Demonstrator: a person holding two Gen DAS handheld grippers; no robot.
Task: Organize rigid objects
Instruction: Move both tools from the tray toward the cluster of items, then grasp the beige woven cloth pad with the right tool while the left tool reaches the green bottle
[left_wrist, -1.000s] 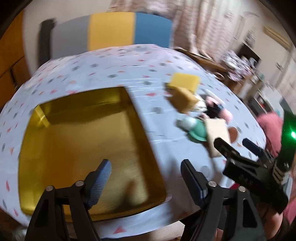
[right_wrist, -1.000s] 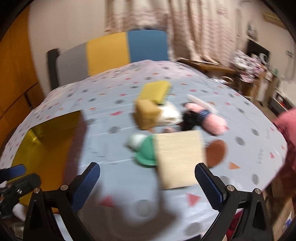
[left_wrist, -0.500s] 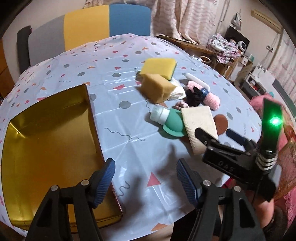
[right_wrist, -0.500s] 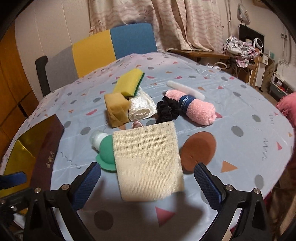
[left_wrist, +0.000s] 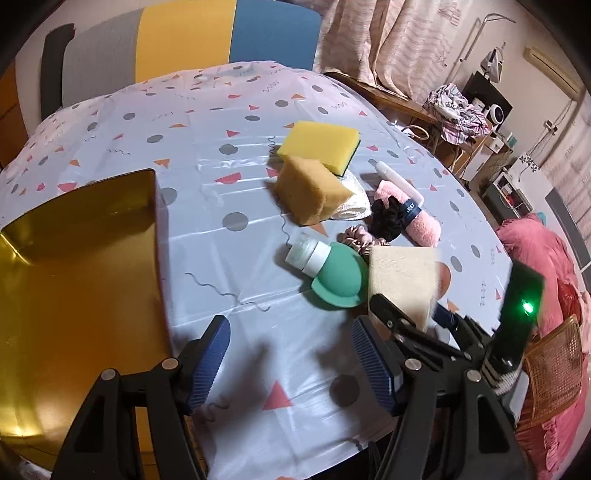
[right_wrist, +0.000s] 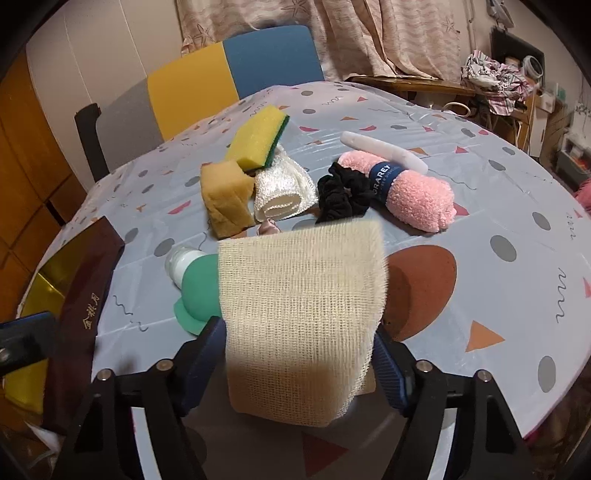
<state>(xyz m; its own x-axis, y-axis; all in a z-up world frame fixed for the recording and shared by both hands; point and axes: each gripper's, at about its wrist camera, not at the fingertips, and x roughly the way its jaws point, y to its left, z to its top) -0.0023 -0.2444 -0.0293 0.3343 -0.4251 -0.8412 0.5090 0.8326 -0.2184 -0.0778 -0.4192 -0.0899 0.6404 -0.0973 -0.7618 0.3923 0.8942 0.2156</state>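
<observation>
Right jaws closing around beige mesh pad (right_wrist: 301, 317), green bottle (right_wrist: 197, 288) half hidden

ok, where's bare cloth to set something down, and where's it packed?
Free: the strip between the gold tray and the green bottle, and the far cloth toward the chair. Packed: the cluster from the yellow sponge to the beige pad.

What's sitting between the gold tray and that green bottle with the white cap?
Nothing: in the left wrist view, only bare patterned tablecloth lies between the gold tray and the green bottle.
</observation>
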